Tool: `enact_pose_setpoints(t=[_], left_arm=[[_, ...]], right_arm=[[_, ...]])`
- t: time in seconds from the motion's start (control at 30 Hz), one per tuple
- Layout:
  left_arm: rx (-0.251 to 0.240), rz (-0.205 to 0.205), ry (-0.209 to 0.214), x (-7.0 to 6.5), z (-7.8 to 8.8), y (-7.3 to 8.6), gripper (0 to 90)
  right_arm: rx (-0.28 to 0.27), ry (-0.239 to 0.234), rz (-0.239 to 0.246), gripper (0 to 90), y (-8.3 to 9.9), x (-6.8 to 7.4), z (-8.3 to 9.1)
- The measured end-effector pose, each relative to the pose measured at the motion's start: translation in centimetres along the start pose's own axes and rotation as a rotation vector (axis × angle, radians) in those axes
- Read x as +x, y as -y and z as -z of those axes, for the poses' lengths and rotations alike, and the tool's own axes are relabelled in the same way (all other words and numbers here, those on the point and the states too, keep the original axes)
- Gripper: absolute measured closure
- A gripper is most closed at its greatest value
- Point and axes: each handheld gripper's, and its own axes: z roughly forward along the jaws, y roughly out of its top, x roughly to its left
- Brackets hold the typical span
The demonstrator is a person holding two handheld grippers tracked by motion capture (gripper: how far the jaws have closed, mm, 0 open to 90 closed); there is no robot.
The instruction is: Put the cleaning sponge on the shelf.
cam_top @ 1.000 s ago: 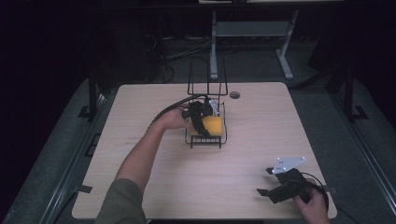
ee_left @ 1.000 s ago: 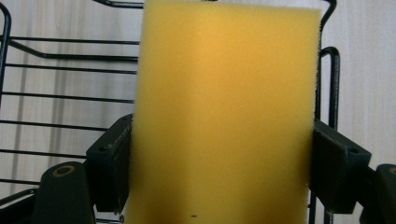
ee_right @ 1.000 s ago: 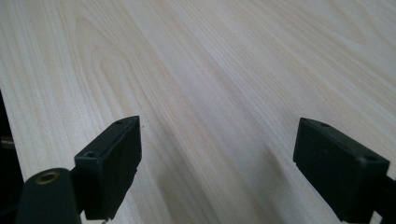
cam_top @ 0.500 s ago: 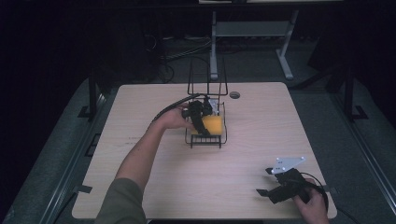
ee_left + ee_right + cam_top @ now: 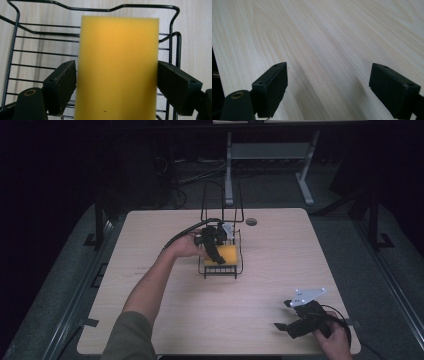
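1. Our left gripper [image 5: 216, 251] reaches over the wire rack, its jaws set on either side of a yellow sponge [image 5: 117, 67]; in the left gripper view both pads [image 5: 61, 86] press the sponge's long edges, so we read it as clamped on the sponge.
2. We see the wooden table [image 5: 280, 260] under everything; taking the wire rack as our landmark, the table spreads out on all sides of it, with most of the bare wood on the near side.
3. We find the wire rack [image 5: 220, 271] standing toward the far middle of the table, with tall upright loops at its far end and a low basket part at its near end.
4. We see the sponge in the high view [image 5: 226, 254] inside the basket part of the rack; in the left gripper view the rack's bars [image 5: 37, 50] run behind it. Whether it rests on the bars or hangs just above them, we cannot tell.
5. Our right gripper [image 5: 285, 315] sits well away from the rack, by the near right corner of the table, held in the right hand [image 5: 334, 341]; in the right gripper view its jaws stand wide apart over bare wood [image 5: 324, 50].
6. We note a small dark round spot [image 5: 251, 222] on the table just beyond the rack, to its right.
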Motion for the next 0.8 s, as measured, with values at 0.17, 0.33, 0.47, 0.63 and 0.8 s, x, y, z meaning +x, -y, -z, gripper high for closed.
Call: enact_pose_setpoints(t=[0.17,0.33,0.47,0.63,0.8], left_arm=[[0.000,-0.010,-0.002,-0.1,0.5,-0.1,18.1],[0.004,-0.029,-0.010,-0.7,0.9,-0.4,18.2],[-0.003,-0.040,-0.019,-1.2,1.4,-0.6,18.3],[0.006,-0.048,-0.019,-1.7,1.6,-0.8,18.3],[0.017,-0.072,-0.026,-2.5,2.0,-1.1,18.3]], right_arm=[[0.008,-0.002,0.001,14.9,-0.1,0.0,-0.1],[0.014,-0.007,0.005,14.9,-0.2,0.0,-0.3],[0.008,-0.008,0.002,15.0,-0.2,0.1,-0.2],[-0.004,0.000,-0.002,15.0,-0.1,0.1,0.1],[-0.010,0.013,-0.004,15.0,0.0,0.0,0.3]])
